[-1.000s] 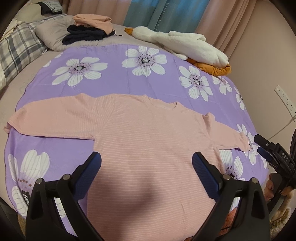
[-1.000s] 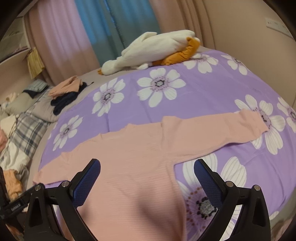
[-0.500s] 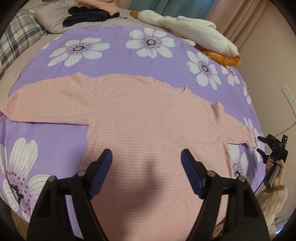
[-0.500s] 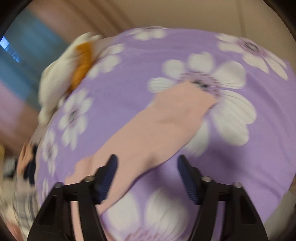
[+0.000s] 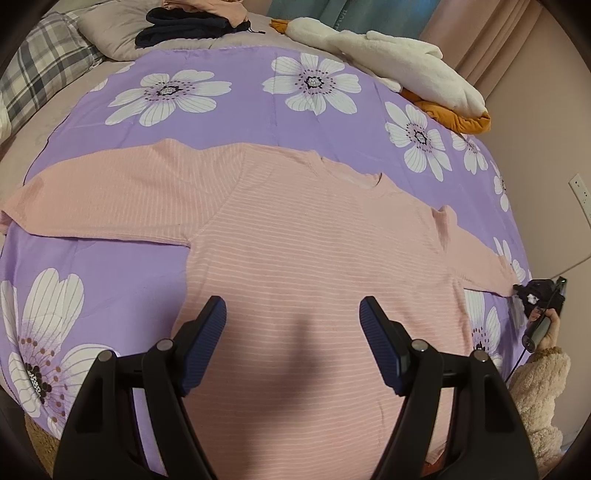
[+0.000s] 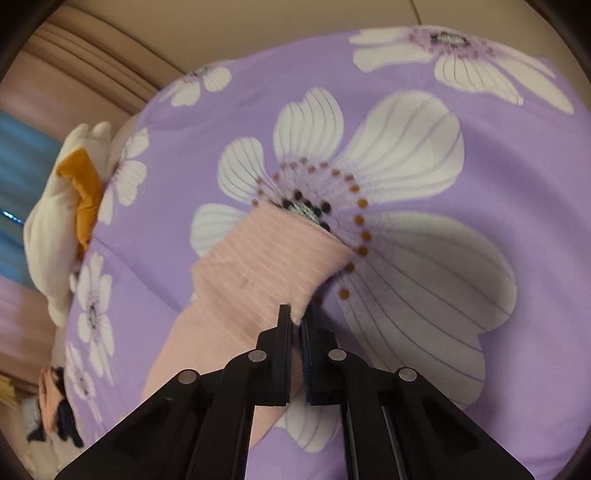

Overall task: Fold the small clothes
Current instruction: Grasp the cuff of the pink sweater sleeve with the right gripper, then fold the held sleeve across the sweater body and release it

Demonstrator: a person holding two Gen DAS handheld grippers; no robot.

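Note:
A pink striped long-sleeved top (image 5: 314,240) lies flat on the purple flowered sheet (image 5: 258,110), both sleeves spread out sideways. My left gripper (image 5: 293,314) hovers open over the lower body of the top, with nothing between its pads. At the far right a hand in a fluffy sleeve (image 5: 539,373) holds my right gripper (image 5: 532,295) at the end of the right sleeve. In the right wrist view that gripper (image 6: 298,317) is shut on the edge of the sleeve cuff (image 6: 266,266), which lies over a white flower on the sheet (image 6: 480,166).
A white and orange plush toy (image 5: 399,70) lies at the back right. Folded dark and pink clothes (image 5: 192,22) sit on a pillow at the back, beside a plaid pillow (image 5: 40,74). A wall with a socket (image 5: 578,188) stands close on the right.
My right gripper swung over to the right sleeve's cuff, rolled, and shut on its edge. My left gripper narrowed its jaws and sank slightly toward the top.

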